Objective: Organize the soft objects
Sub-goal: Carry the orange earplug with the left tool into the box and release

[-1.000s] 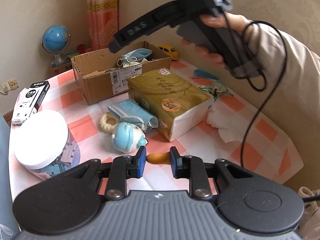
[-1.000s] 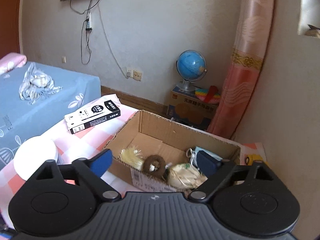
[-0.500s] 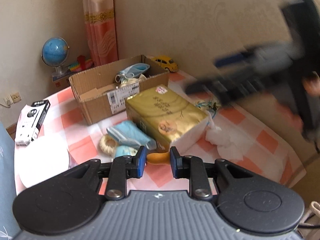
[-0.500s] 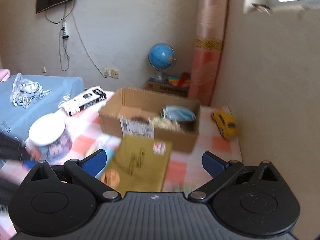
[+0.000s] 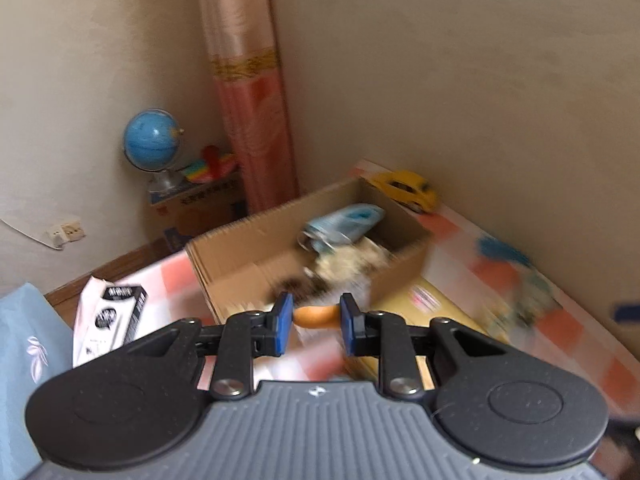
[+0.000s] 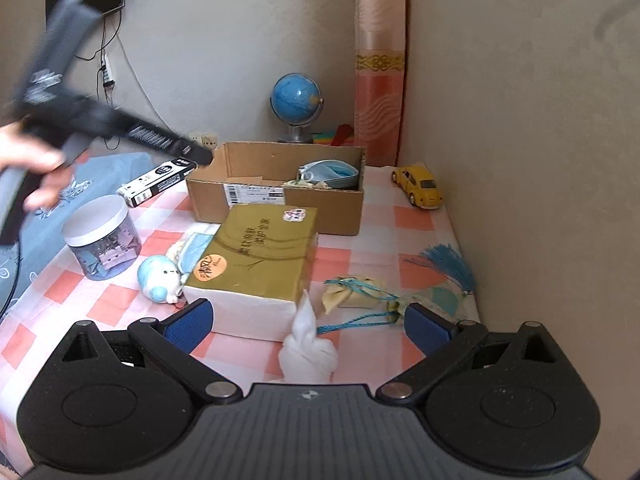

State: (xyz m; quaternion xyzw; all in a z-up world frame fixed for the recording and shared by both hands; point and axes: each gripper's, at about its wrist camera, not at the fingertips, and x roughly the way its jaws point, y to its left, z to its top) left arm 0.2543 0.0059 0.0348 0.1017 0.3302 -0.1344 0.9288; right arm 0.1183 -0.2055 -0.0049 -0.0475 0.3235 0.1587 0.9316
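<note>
My left gripper [image 5: 315,317] is shut on a small soft orange object [image 5: 316,316] and holds it in the air in front of the open cardboard box [image 5: 224,256]. The box holds a blue face mask [image 5: 344,220] and other soft items. In the right wrist view the left gripper's body [image 6: 100,124] hovers left of the box [image 6: 280,208]. My right gripper [image 6: 308,320] is open and empty above a white tissue wad [image 6: 306,350]. A gold tissue pack [image 6: 256,256], a blue mask [image 6: 192,246], a blue plush toy [image 6: 160,278] and tasselled sachets [image 6: 360,292] lie on the checked table.
A lidded plastic jar [image 6: 102,236] and a black-and-white carton [image 6: 158,178] stand at the table's left. A yellow toy car [image 6: 418,186] sits by the right wall. A globe [image 6: 296,100] stands behind the box. A blue bed is left of the table.
My left gripper has lifted the orange object off the table and moved it toward the box. My right gripper has pulled back from over the box to the table's near side, still open.
</note>
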